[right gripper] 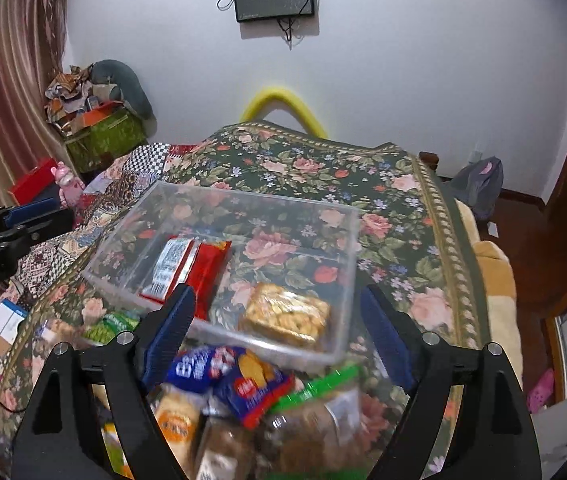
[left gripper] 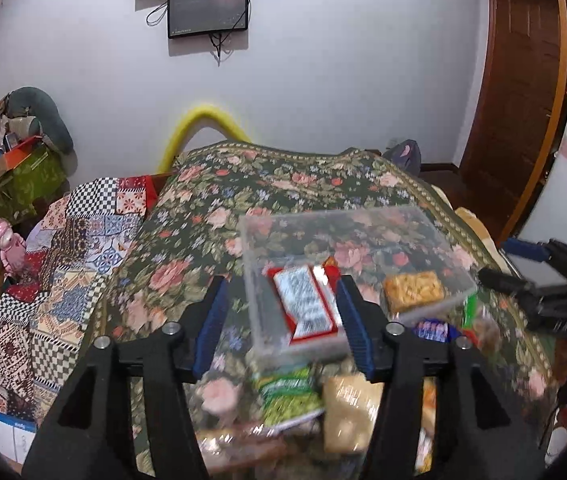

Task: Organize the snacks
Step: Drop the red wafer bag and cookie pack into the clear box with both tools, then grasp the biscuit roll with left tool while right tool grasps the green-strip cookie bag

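- A clear plastic box sits on the floral bedspread, holding a red packet at its left and a golden snack pack at its near right.
- Left gripper fingers released, empty.
- Right gripper fingers released, above the loose snack pile near the box.

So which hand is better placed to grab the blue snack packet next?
Right. The blue snack packet lies just ahead of the right tongs, which are open and empty. The left tongs, also open, face the red packet in the clear bin; there, the blue one sits off right.
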Action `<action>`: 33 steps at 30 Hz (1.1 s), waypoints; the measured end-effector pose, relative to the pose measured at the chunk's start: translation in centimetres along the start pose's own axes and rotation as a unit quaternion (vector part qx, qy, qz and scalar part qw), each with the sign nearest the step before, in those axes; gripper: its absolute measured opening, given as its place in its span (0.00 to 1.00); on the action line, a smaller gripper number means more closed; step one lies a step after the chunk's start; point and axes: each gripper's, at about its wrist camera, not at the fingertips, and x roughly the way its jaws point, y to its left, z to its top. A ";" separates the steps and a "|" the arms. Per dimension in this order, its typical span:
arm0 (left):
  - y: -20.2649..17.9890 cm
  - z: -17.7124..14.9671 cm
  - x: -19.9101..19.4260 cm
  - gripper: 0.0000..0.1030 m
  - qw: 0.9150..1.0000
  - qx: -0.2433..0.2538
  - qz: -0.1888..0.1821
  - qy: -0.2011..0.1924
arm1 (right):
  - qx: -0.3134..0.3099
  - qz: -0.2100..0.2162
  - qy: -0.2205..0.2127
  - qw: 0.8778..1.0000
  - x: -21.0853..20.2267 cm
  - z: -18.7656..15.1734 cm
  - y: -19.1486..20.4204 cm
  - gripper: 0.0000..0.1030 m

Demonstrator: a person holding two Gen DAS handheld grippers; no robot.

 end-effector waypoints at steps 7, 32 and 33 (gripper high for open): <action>2.3 -4.0 -0.7 0.64 0.999 0.016 0.026 0.036 | 0.008 -0.010 0.013 1.000 -1.7 -2.6 -1.8 0.80; 4.3 -10.9 5.8 0.75 0.993 0.018 0.004 0.118 | 0.042 -0.018 0.114 0.992 1.8 -9.5 -4.3 0.80; 4.0 -10.9 6.1 0.75 0.992 0.023 0.000 0.120 | 0.041 -0.017 0.115 0.992 2.1 -9.4 -4.2 0.80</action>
